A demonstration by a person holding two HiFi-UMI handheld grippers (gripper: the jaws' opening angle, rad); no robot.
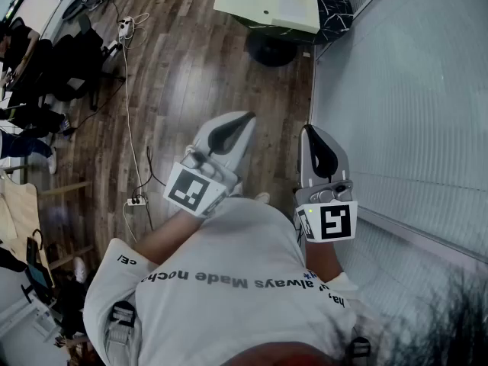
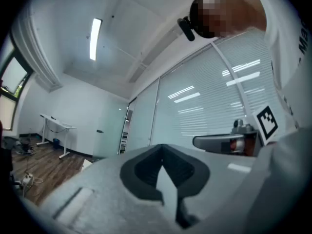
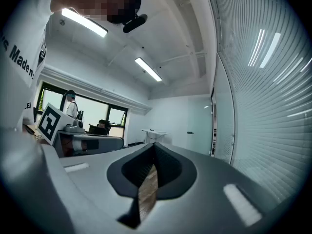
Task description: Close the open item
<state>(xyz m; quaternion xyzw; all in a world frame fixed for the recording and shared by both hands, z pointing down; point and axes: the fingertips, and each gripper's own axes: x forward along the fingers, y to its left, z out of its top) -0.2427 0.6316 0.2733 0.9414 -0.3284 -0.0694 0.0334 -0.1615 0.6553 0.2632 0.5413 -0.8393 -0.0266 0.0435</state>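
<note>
Head view is showing us standing on the wooden floor, well short of the table, and the task is not yet getting under way. On the table a pale flat case is lying, seemingly spread in two halves side by side. We are judging it to be the open item, though we cannot tell this for sure from so far off. Nothing is touching it.

We are holding the left gripper and the right gripper close to our chest, on the near side of the table and well apart from it. Left gripper view and right gripper view are showing both pairs of jaws pressed together with nothing between them.

Everything is left to do, as we are judging it: walking up to the table, reaching the case and folding it shut.
</note>
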